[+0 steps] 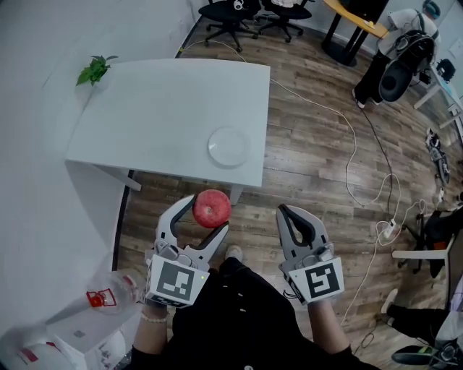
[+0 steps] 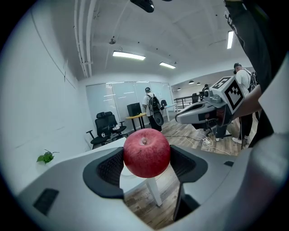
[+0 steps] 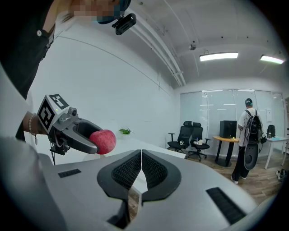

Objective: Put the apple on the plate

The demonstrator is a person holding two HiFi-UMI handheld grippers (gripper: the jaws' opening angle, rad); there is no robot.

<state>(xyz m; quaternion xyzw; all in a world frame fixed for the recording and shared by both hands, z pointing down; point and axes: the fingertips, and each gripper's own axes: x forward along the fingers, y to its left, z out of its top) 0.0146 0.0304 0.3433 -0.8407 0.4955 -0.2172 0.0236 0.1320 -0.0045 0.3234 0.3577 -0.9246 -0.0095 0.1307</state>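
A red apple (image 1: pixel 211 208) is held in the air in front of the near edge of the white table (image 1: pixel 152 115), with my left gripper (image 1: pixel 202 214) shut on it. From the left gripper view the apple (image 2: pixel 146 152) sits squeezed between the two dark pads, stem end up. A clear round plate (image 1: pixel 228 147) lies on the table near its front right corner, beyond the apple. My right gripper (image 1: pixel 283 213) hovers to the right of the apple, jaws pressed together and empty; its own view shows the apple (image 3: pixel 103 141) off to its left.
A small green plant (image 1: pixel 94 70) stands at the table's far left corner. Office chairs (image 1: pixel 230 14), a person (image 1: pixel 394 50) and cables (image 1: pixel 354 144) lie on the wooden floor beyond and to the right. A plastic bottle (image 1: pixel 108 293) stands on a low white stand at my lower left.
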